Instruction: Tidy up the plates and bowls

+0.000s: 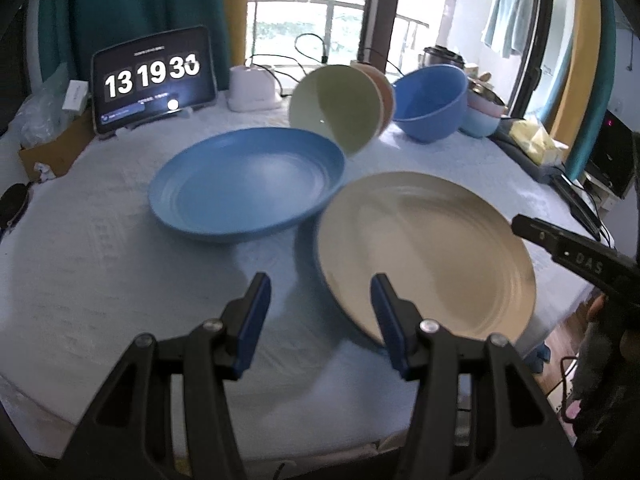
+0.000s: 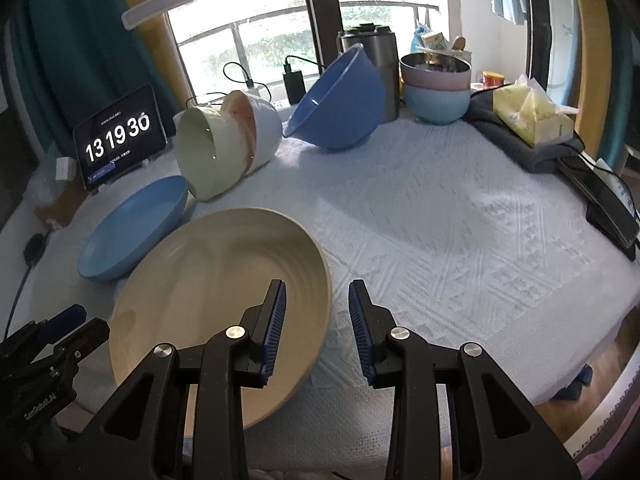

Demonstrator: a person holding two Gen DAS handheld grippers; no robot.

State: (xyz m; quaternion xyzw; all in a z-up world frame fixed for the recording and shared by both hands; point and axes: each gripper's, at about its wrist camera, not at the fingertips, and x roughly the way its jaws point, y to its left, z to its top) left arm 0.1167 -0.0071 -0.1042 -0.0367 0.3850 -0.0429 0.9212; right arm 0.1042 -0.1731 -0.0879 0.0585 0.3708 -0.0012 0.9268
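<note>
A beige plate (image 1: 432, 248) lies on the white table cloth (image 1: 100, 280), with a blue plate (image 1: 244, 184) beside it to the left. Behind them a green bowl (image 1: 332, 108) nested with a pink and a white one lies on its side, and a large blue bowl (image 1: 432, 100) leans next to it. My left gripper (image 1: 320, 320) is open at the beige plate's left rim. My right gripper (image 2: 316, 328) is open, its left finger over the beige plate (image 2: 216, 288) at its right rim. The blue plate (image 2: 132, 228), green bowl (image 2: 204, 156) and blue bowl (image 2: 336, 104) show in the right wrist view too.
A tablet clock (image 1: 152, 76) stands at the back left beside a white charger (image 1: 254, 88). Stacked pink and light blue bowls (image 2: 436, 84), a steel canister (image 2: 376, 64), a tissue pack (image 2: 532, 116) on a grey cloth and a black device (image 2: 608, 208) line the back right.
</note>
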